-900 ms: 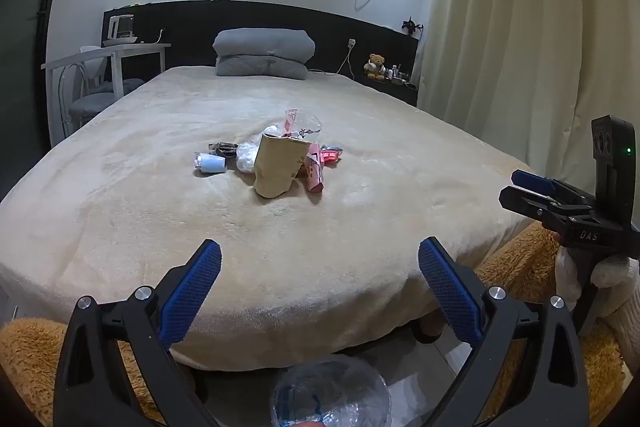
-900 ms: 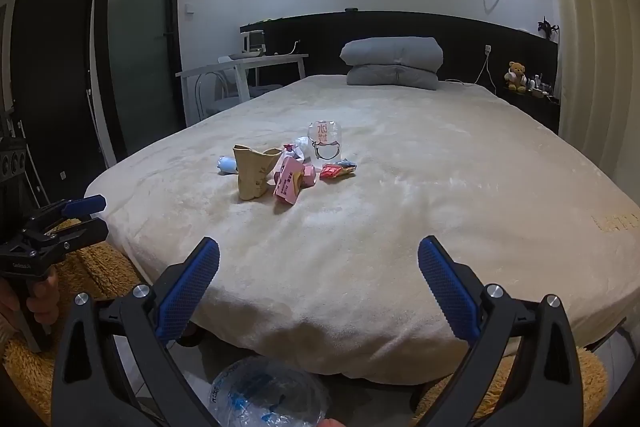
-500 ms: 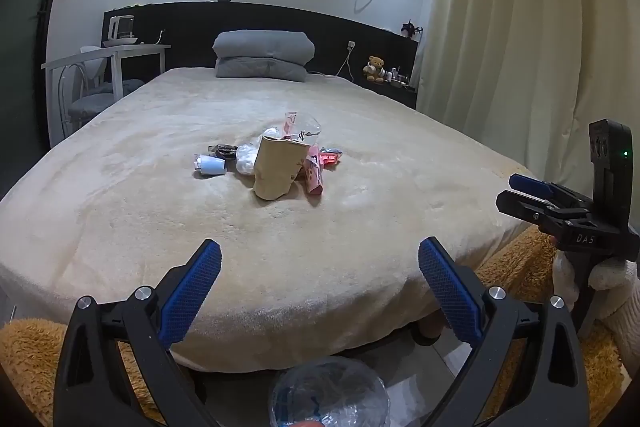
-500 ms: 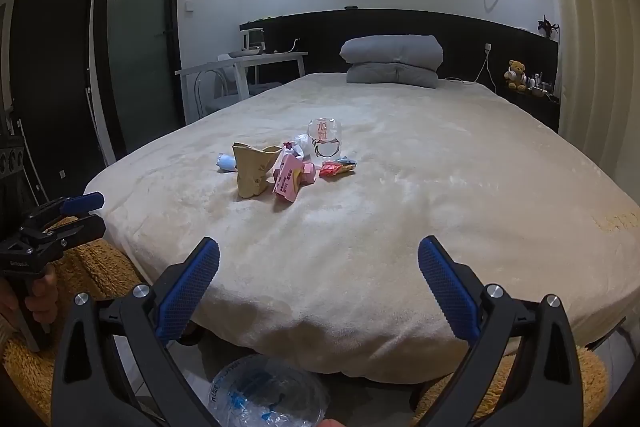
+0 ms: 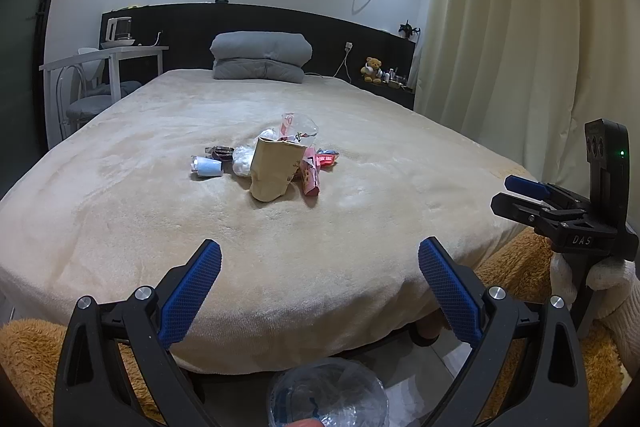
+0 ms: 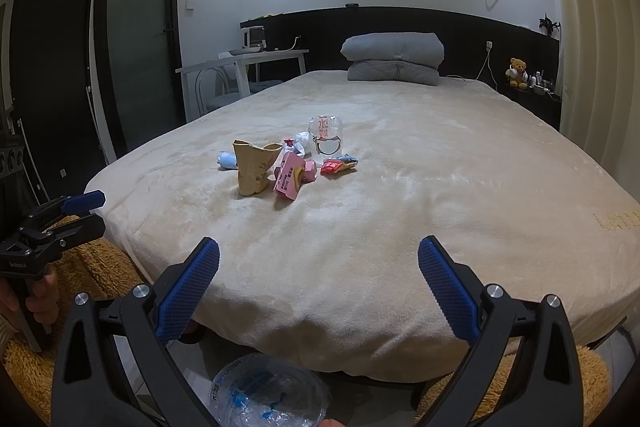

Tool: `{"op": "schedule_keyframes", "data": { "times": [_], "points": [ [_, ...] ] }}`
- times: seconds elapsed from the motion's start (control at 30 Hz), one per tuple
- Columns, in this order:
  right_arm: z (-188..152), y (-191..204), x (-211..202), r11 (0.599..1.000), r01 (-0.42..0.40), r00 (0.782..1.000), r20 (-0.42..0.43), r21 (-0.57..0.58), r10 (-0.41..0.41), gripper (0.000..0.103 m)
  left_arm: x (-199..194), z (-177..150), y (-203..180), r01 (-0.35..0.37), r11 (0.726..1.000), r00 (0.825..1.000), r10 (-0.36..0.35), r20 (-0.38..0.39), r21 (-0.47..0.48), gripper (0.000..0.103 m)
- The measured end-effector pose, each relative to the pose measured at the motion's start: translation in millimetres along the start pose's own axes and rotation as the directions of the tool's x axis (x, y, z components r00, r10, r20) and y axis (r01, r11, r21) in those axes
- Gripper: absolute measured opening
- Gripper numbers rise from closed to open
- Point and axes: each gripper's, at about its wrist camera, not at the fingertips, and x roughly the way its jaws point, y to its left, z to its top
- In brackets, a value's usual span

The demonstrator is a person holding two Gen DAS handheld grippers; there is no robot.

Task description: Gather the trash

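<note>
Both claws, left claw (image 5: 320,263) and right claw (image 6: 319,261), gape empty; tan bag (image 5: 274,169) hides, perhaps, more litter.

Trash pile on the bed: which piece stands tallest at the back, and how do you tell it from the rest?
The clear plastic cup with red printing. It is see-through and upright behind the pink carton and crumpled tan paper bag.

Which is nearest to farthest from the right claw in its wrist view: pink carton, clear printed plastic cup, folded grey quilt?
1. Pink carton, front of the trash pile.
2. Clear printed plastic cup, behind it.
3. Folded grey quilt, at the headboard.
</note>
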Motion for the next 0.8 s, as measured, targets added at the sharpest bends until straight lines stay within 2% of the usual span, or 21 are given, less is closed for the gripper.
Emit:
{"op": "schedule_keyframes", "data": {
  "times": [0.8],
  "points": [
    [-1.1,0.1,-0.4,1.0,0.005,1.0,0.001,0.001,-0.005,0.098,-0.6,-0.1,-4.3,-0.001,1.0,1.0,0.001,0.005,0.01,0.097]
  ]
}}
